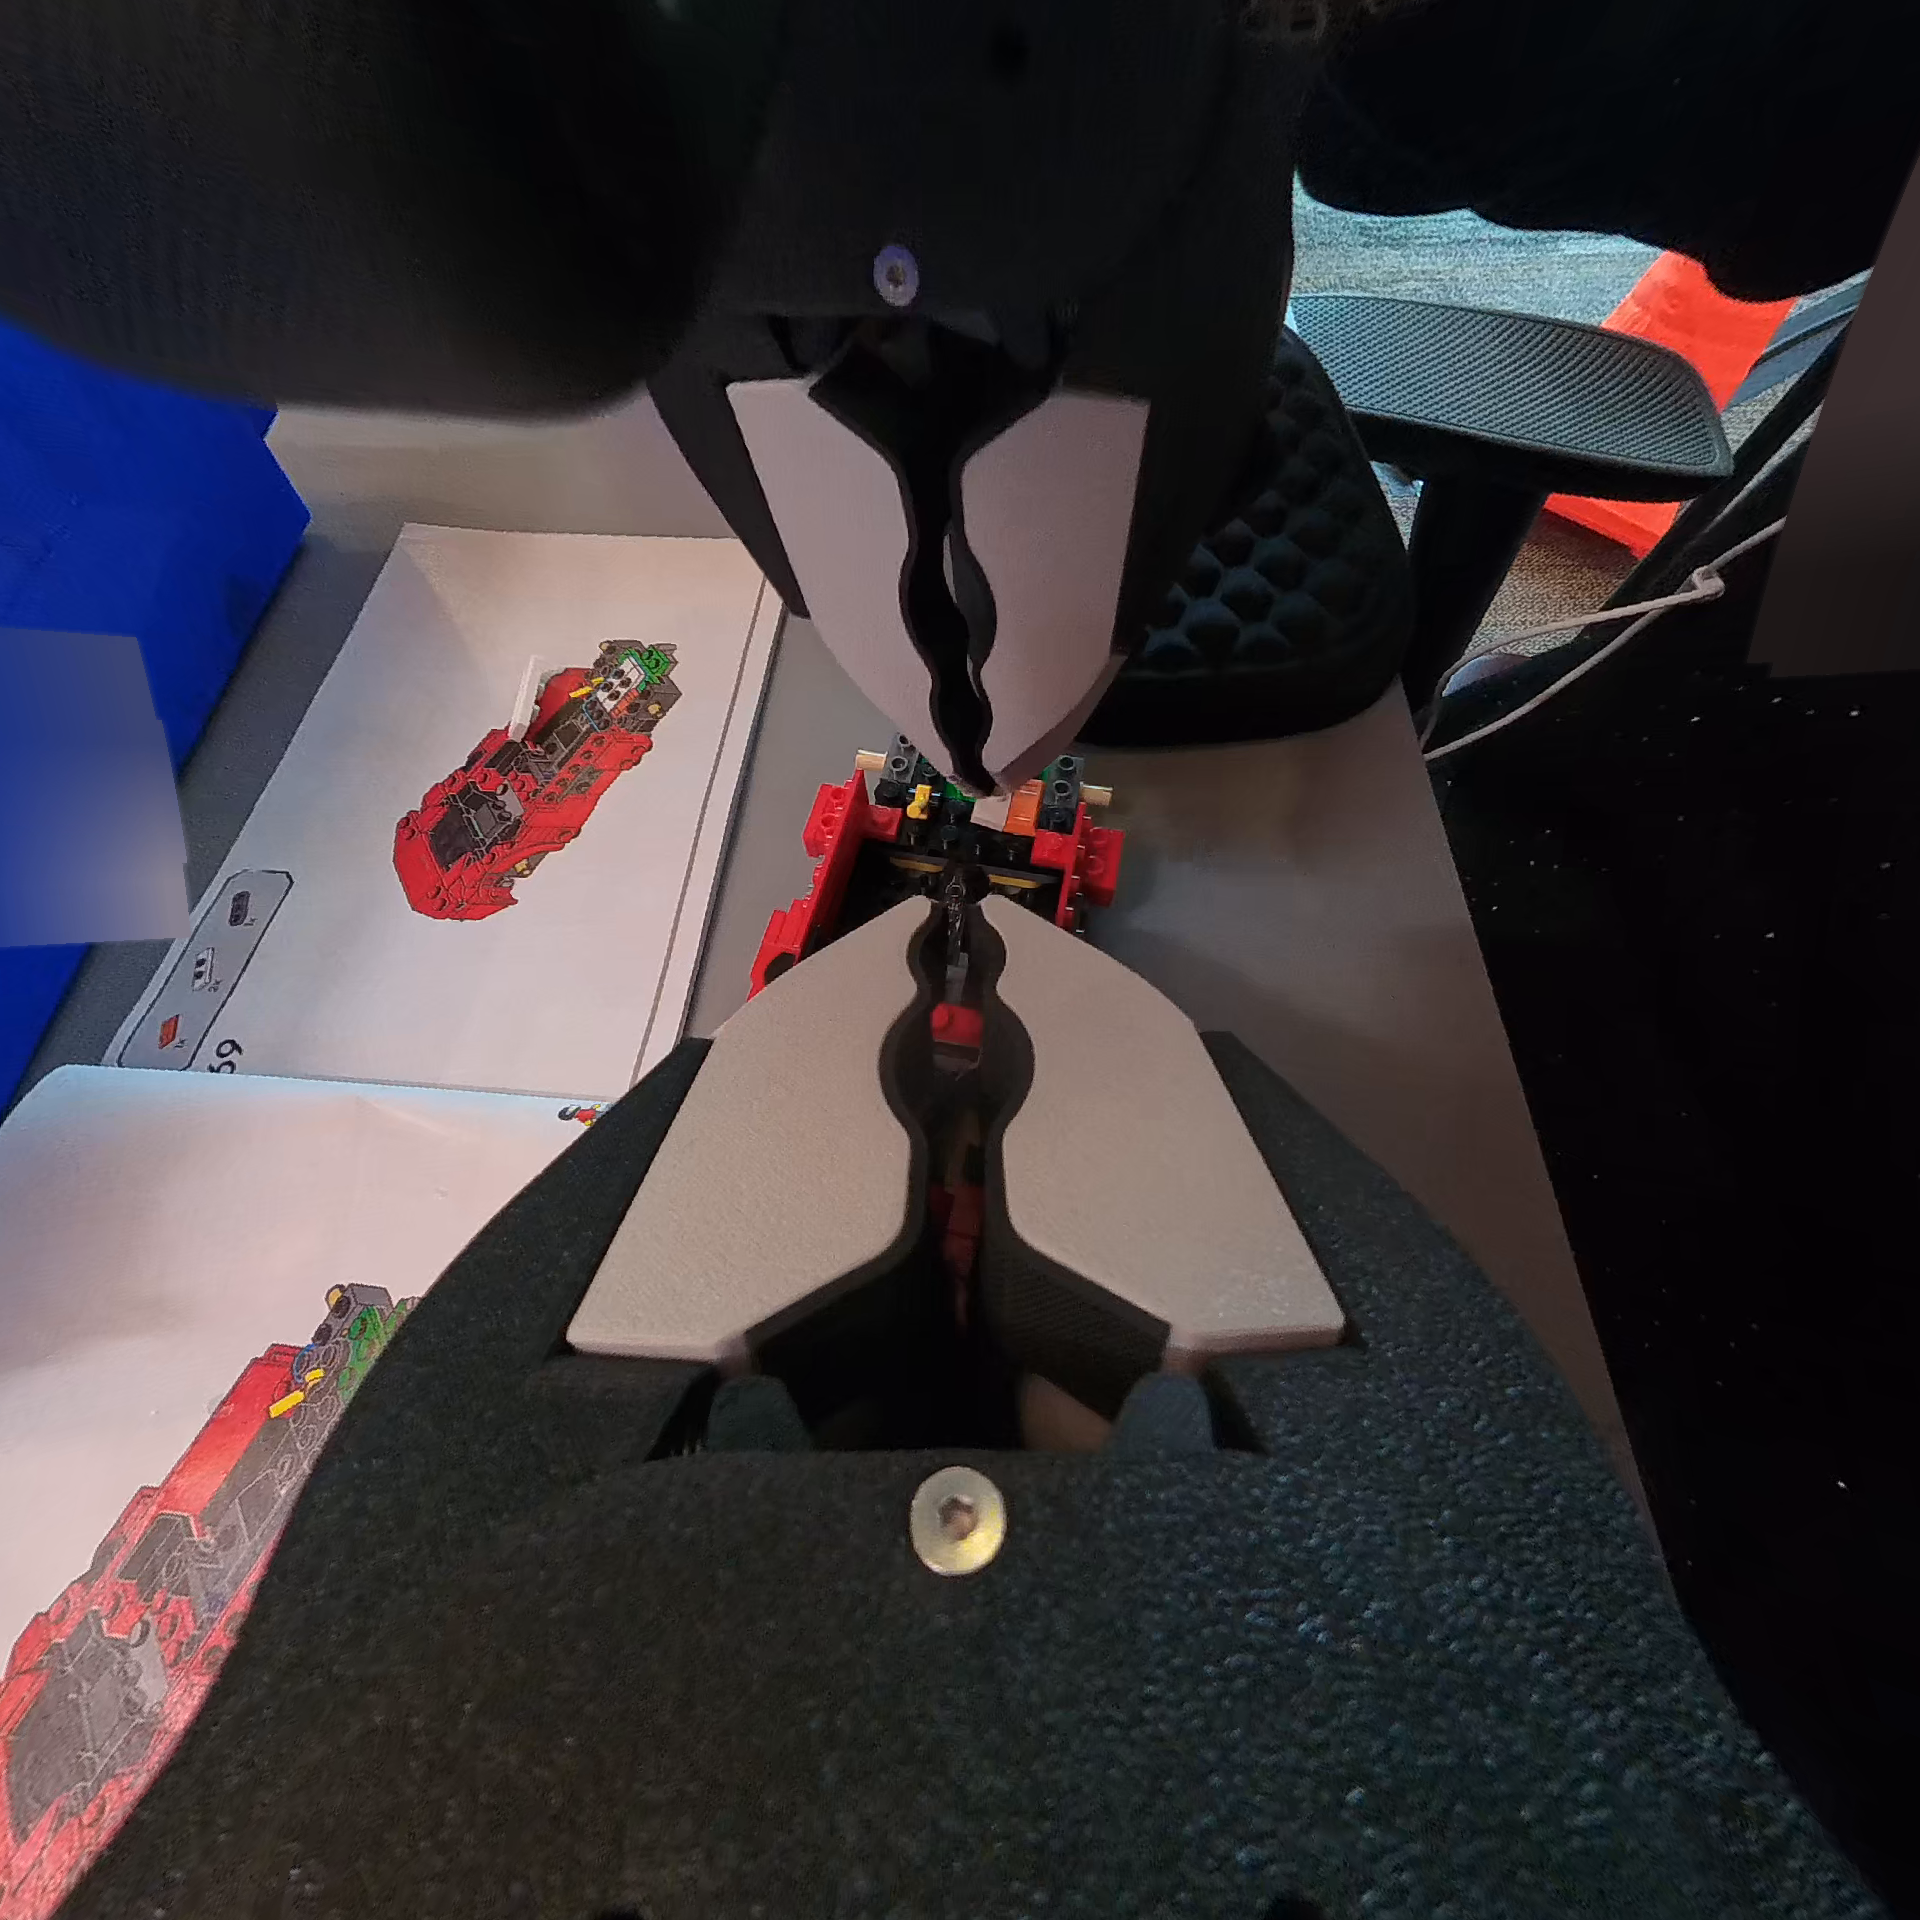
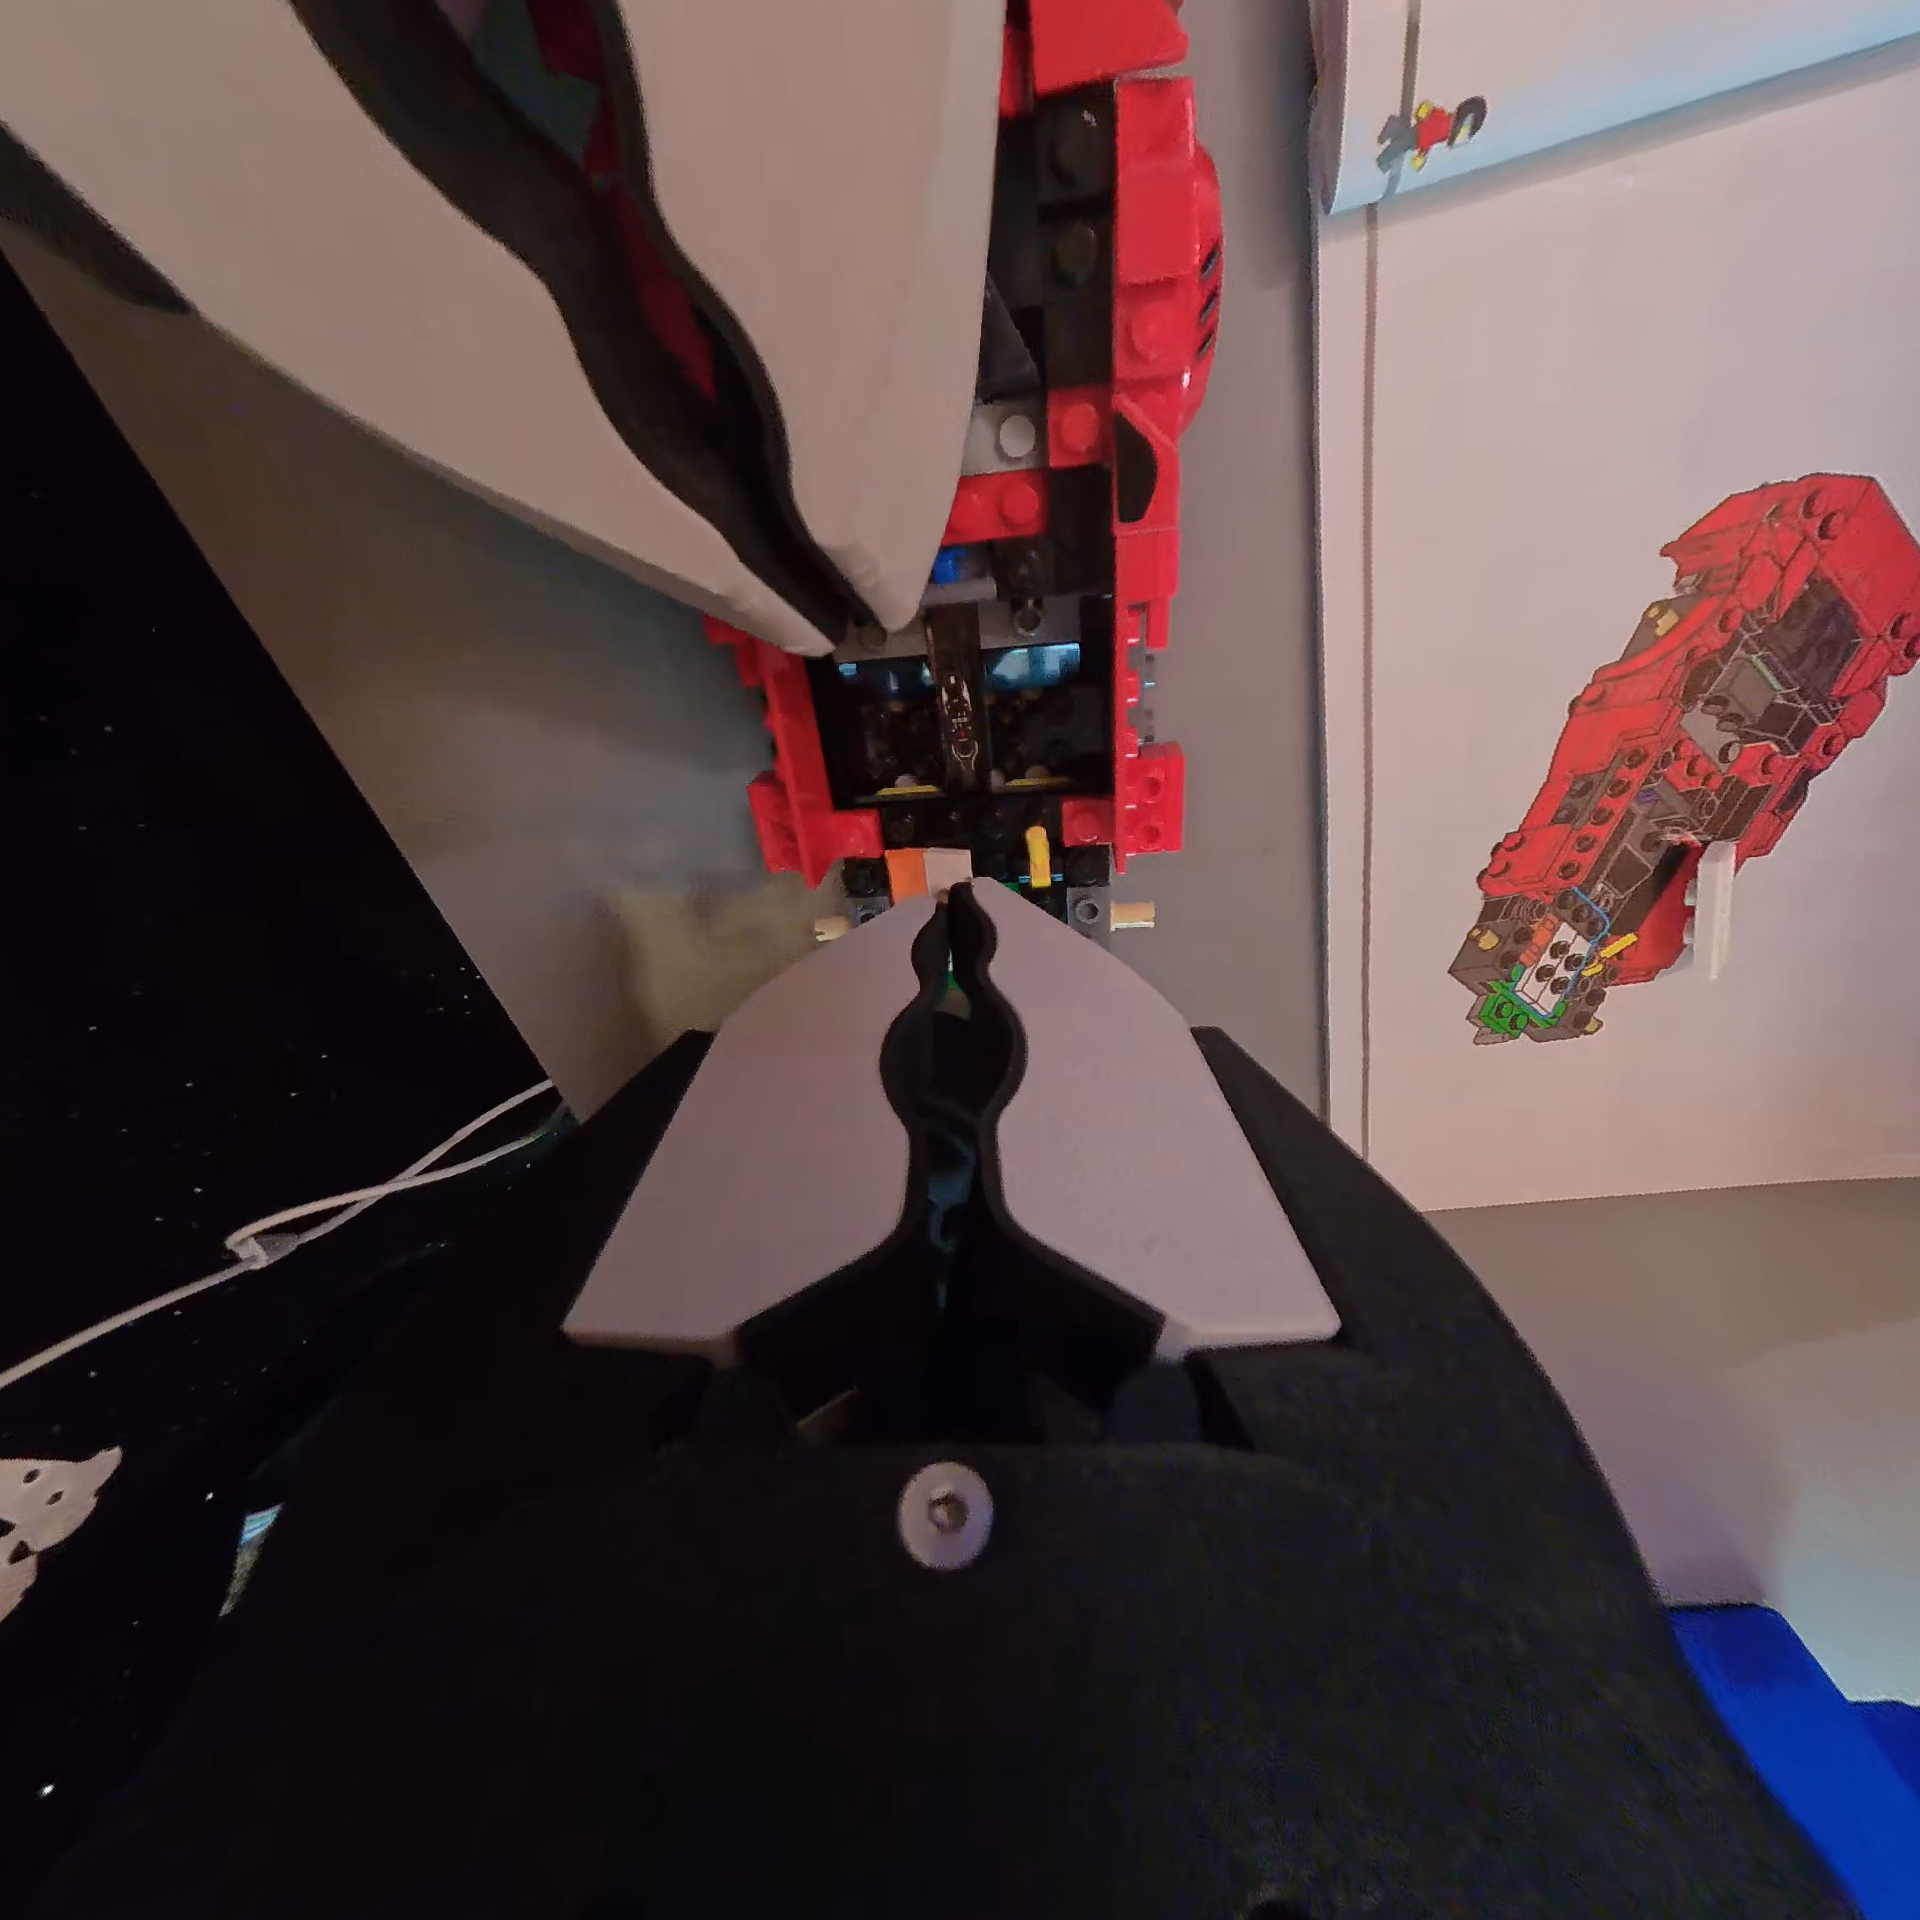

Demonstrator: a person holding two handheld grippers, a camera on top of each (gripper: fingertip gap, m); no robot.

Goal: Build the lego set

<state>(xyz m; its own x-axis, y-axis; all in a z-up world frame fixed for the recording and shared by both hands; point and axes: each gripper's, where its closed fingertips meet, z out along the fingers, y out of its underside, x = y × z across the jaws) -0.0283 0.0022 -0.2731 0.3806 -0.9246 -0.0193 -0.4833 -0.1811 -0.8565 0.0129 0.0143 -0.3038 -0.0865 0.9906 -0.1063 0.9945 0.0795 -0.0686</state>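
Observation:
A partly built red and black lego car [image 1: 1093,854] lies on the grey table [image 1: 1278,935]; it also shows in the right wrist view [image 2: 1148,312]. My left gripper [image 1: 954,906] is shut, its fingers lying over the car's front half, and car parts show through the gap between them. In the right wrist view it [image 2: 862,623] comes in from the upper left, tips at the cockpit's front edge. My right gripper [image 2: 956,889] is shut, tips touching a small white piece [image 2: 948,868] beside an orange piece [image 2: 906,871] at the car's rear. I cannot tell whether it pinches the piece. It also shows from above [image 1: 982,781].
An open instruction booklet [image 1: 468,831] with car pictures lies left of the car, also in the right wrist view [image 2: 1662,675]. A blue bin [image 1: 114,540] stands beyond it. The table edge runs close on the car's other side, with a chair [image 1: 1507,395] and a white cable [image 2: 312,1216] past it. My hands' fingertips stand some 6 centimeters from each other.

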